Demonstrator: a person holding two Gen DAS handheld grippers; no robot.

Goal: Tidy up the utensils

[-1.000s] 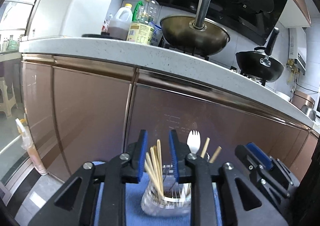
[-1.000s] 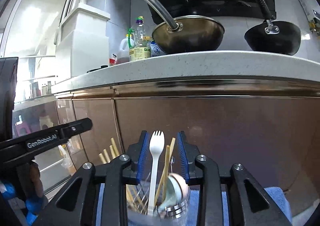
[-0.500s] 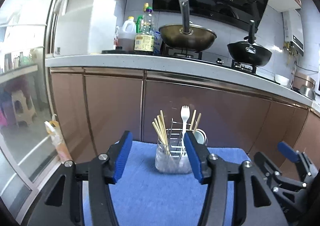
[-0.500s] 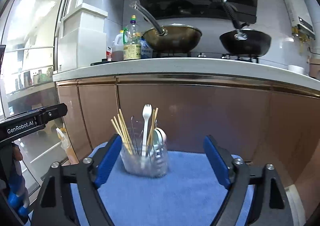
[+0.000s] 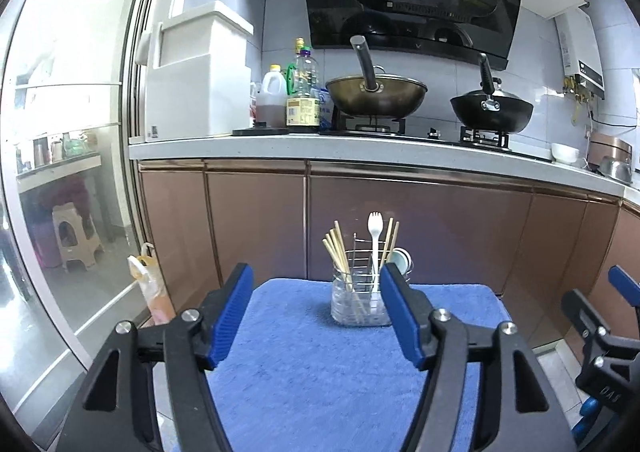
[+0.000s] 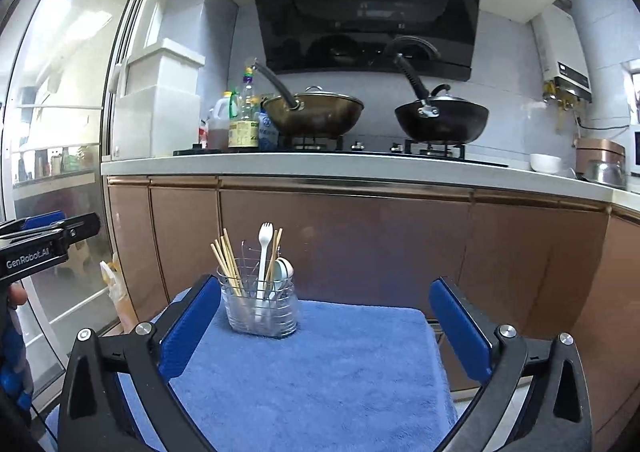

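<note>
Left wrist view, nearest: my left gripper (image 5: 316, 310) stands with its jaws wide and opening, nothing between the blue pads (image 5: 231, 315), only bare cloth below.
Right wrist view, nearest: my right gripper (image 6: 326, 330) is at its widest and opening, empty; the left tool shows at the frame's left edge, well apart from it.
Working surface: a blue towel (image 5: 320, 368) covers a small stand; its front and side edges drop straight to the floor.
Task's thing: the clear utensil holder (image 5: 360, 298) sits upright near the towel's far edge, well beyond both pairs of fingertips, closer to the left side in the right wrist view.
Contents: wooden chopsticks (image 5: 338, 256) lean left, a white plastic fork (image 5: 374, 236) stands upright, a pale spoon (image 6: 283, 272) rests at the right; I judge the sorting done or nearly so.
Risk, tipping: the holder looks light and top-heavy; I judge a sweep of either open jaw across the handles could topple it.
Risk, edge: a forward nudge could push it off the far edge against the cabinet doors (image 5: 260, 228).
Risk, cloth: snagging the towel would drag the holder with it.
Open room: free space lies above and toward me; a plastic bag (image 5: 150, 288) hangs left of the stand by the glass door.
Far: countertop (image 6: 360, 165) with two woks, clear of my path.
</note>
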